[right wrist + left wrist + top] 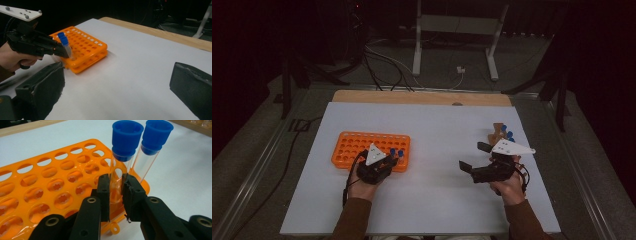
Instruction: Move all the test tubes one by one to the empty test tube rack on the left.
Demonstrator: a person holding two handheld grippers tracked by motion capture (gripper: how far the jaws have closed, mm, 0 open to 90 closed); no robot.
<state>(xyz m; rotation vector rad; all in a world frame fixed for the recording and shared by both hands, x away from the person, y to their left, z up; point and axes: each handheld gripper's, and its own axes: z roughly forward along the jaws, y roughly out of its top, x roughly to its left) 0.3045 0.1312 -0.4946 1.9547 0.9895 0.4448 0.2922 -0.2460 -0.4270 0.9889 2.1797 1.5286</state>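
At rack's (362, 146) near right corner, four o'clock: left gripper (116, 192) clamped on upright tube (119, 167), long axis vertical, second tube (150, 157) just beside. Right gripper (472, 156) jaws apart, well off at three o'clock over bench (432, 200).

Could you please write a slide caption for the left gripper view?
Left claw shut on a blue-capped tube in the orange rack.
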